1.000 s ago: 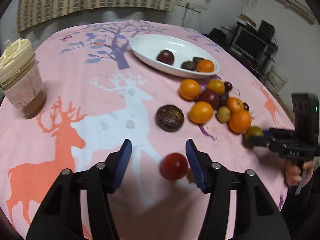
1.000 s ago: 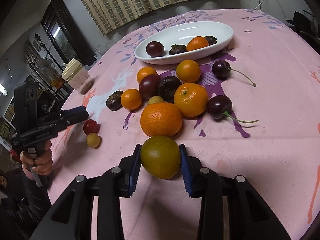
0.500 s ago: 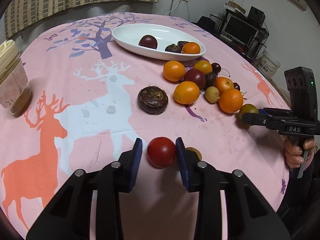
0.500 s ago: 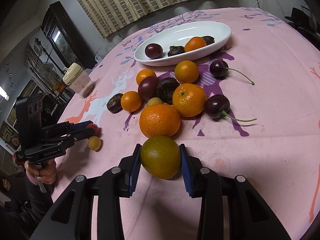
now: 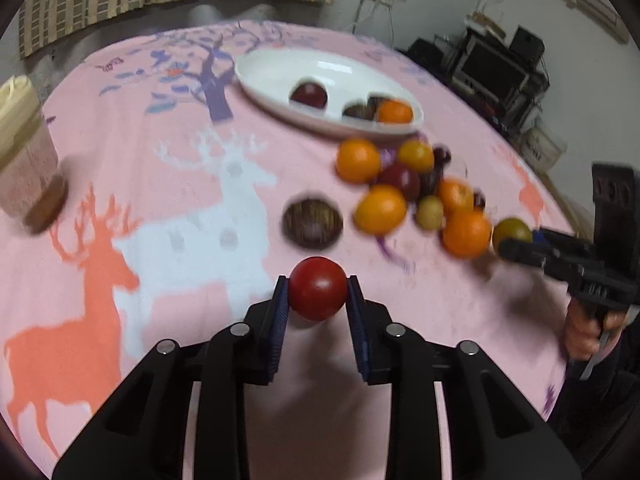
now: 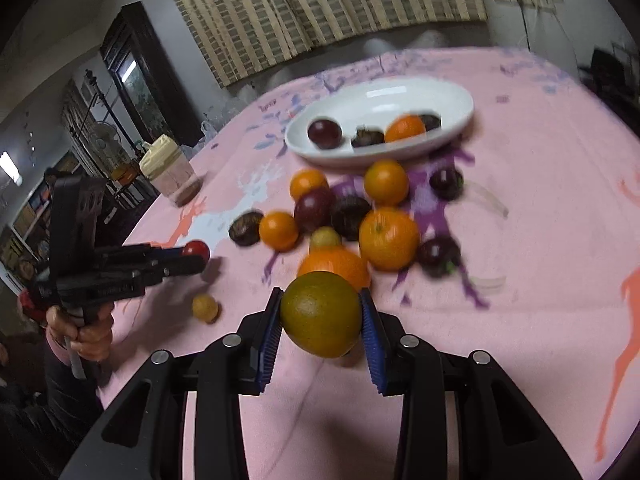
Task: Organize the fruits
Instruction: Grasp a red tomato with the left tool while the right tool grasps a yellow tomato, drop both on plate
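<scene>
My left gripper (image 5: 318,290) is shut on a small red fruit (image 5: 318,288) and holds it above the pink tablecloth; it also shows in the right wrist view (image 6: 196,249). My right gripper (image 6: 322,314) is shut on a green-yellow citrus (image 6: 322,314), lifted off the cloth; it also shows in the left wrist view (image 5: 512,232). A white oval dish (image 5: 280,76) at the back holds a dark plum (image 5: 308,94), an orange (image 5: 394,112) and dark fruits. A pile of oranges (image 6: 388,238), plums and cherries lies in front of the dish.
A lidded cup (image 5: 24,152) stands at the table's left edge. A dark round fruit (image 5: 312,224) lies apart from the pile. A small yellow fruit (image 6: 205,307) lies alone near the front edge. The table edge falls away on the right.
My left gripper closed on the red fruit and lifted it. My right gripper lifted the green-yellow citrus off the cloth. Both views have risen and are blurred.
</scene>
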A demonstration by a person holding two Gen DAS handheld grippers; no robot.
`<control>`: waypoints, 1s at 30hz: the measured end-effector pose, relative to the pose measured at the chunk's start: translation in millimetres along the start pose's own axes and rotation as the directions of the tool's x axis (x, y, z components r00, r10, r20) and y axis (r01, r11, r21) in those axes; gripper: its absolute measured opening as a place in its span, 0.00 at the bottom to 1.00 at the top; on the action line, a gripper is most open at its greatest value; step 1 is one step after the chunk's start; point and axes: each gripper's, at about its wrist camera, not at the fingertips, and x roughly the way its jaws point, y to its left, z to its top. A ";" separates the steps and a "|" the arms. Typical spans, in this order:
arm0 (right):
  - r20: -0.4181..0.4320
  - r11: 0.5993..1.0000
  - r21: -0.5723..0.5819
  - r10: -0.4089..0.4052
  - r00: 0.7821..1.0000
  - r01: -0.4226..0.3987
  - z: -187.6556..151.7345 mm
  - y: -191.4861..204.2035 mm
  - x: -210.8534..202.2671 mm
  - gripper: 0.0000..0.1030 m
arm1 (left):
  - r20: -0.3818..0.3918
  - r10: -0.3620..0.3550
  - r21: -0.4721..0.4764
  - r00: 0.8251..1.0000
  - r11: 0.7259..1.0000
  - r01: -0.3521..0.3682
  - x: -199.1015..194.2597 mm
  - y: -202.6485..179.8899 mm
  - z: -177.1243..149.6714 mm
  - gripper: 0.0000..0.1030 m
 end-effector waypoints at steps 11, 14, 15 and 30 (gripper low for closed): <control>0.106 0.983 0.068 -0.179 0.978 0.172 126.9 -42.3 75.1 0.37 | 0.101 0.078 -0.012 0.992 0.997 -0.077 69.3 -34.3 149.6 0.27; 0.069 0.980 0.077 -0.190 0.979 0.185 135.8 -53.8 96.9 0.37 | 0.059 0.097 -0.018 0.994 0.995 -0.096 98.5 -34.5 164.8 0.27; 0.064 0.980 0.078 -0.189 0.980 0.184 135.8 -56.8 98.9 0.37 | 0.051 0.099 -0.015 0.994 0.995 -0.098 103.9 -33.5 166.8 0.27; 0.098 0.989 0.011 -0.149 0.984 0.149 75.4 -22.5 20.6 0.63 | 0.145 0.427 -0.056 0.893 0.904 -0.423 46.9 -16.0 118.2 0.89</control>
